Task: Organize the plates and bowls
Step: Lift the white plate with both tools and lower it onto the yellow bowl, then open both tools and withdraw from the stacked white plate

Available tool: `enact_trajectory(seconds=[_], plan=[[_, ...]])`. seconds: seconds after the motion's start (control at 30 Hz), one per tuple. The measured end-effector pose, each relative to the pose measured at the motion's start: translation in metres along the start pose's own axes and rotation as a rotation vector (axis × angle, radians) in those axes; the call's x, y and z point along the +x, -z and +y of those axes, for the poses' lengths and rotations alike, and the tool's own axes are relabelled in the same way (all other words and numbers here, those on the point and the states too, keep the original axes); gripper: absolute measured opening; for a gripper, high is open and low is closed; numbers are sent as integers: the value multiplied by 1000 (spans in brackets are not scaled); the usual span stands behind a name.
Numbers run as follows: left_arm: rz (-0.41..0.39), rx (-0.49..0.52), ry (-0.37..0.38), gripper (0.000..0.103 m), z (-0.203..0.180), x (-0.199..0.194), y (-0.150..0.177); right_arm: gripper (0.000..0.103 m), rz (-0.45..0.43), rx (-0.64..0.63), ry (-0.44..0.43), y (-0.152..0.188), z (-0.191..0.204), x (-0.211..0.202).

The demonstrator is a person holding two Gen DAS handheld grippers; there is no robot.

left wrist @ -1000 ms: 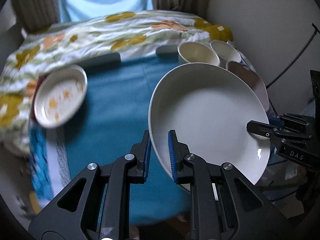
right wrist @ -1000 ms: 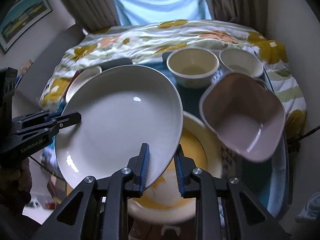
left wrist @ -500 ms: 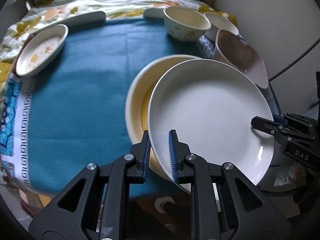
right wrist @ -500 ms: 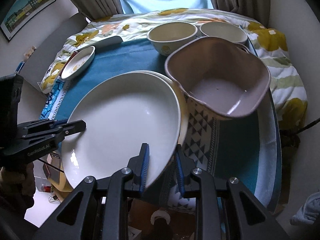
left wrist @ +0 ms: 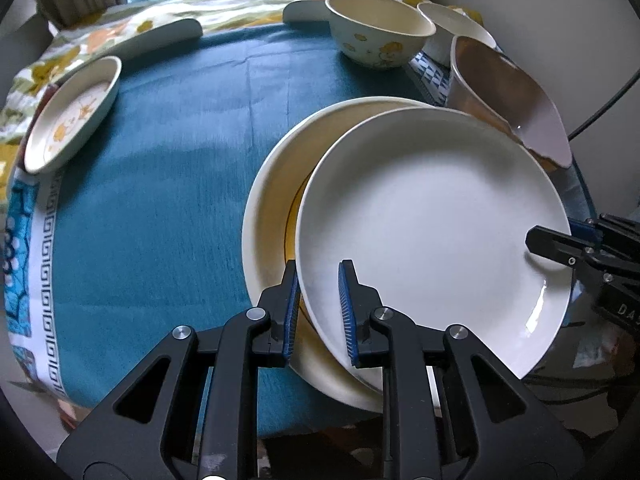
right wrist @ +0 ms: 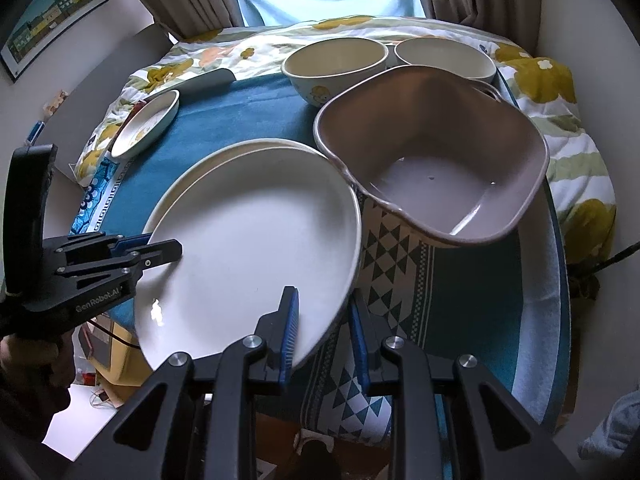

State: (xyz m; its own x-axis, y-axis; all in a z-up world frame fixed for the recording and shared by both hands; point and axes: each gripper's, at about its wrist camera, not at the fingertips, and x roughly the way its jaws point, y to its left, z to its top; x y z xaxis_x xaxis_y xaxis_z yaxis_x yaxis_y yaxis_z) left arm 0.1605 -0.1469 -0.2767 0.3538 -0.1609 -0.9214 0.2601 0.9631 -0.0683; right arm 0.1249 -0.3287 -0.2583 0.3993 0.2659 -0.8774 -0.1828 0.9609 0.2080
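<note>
A large white plate [left wrist: 432, 232] [right wrist: 248, 240] is held by its rim from two sides. My left gripper [left wrist: 319, 280] [right wrist: 160, 250] is shut on its near-left rim. My right gripper [right wrist: 323, 308] [left wrist: 560, 244] is shut on the opposite rim. The plate hangs slightly tilted, low over a cream plate with a yellow centre [left wrist: 272, 200] [right wrist: 240, 148] on the blue cloth, offset to its right. Whether the two plates touch I cannot tell.
A brown square bowl [left wrist: 508, 92] [right wrist: 436, 160] sits close behind the plates. Further back stand a cream flower-print bowl [left wrist: 380, 36] [right wrist: 336, 64] and a white bowl [left wrist: 452, 24] [right wrist: 444, 58]. A small patterned plate [left wrist: 72, 116] [right wrist: 146, 124] lies far left. A triangle-patterned mat [right wrist: 400, 264] lies on the right.
Both grippers have carried the white plate down and forward over the table. The cream plate, hidden from the left wrist view before, now shows beneath it. Neither grip has changed.
</note>
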Motion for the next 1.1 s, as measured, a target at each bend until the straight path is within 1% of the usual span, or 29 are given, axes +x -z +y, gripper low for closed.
enact_trajectory(seconds=[0.3, 0.4, 0.6, 0.73, 0.87, 0.97, 1.1], plan=[[-29, 109, -152, 17, -19, -2, 0, 23, -7, 23, 1, -1, -4, 1], [-46, 177, -240, 17, -27, -4, 3, 23, -23, 22, 3, -1, -4, -1], [-57, 187, -255, 17, -28, -7, 6, 23, -33, 12, 39, -4, 0, 2], [-72, 224, -299, 17, -35, -7, 7, 23, -41, 16, 39, -3, 1, 1], [-74, 243, -314, 17, -36, -7, 7, 23, -42, 17, 49, -3, 2, 1], [-83, 266, -359, 17, -38, -7, 7, 23, -43, 19, 42, -3, 3, 1], [-85, 264, -335, 17, -33, -9, 7, 23, -46, 3, 58, -3, 8, 2]])
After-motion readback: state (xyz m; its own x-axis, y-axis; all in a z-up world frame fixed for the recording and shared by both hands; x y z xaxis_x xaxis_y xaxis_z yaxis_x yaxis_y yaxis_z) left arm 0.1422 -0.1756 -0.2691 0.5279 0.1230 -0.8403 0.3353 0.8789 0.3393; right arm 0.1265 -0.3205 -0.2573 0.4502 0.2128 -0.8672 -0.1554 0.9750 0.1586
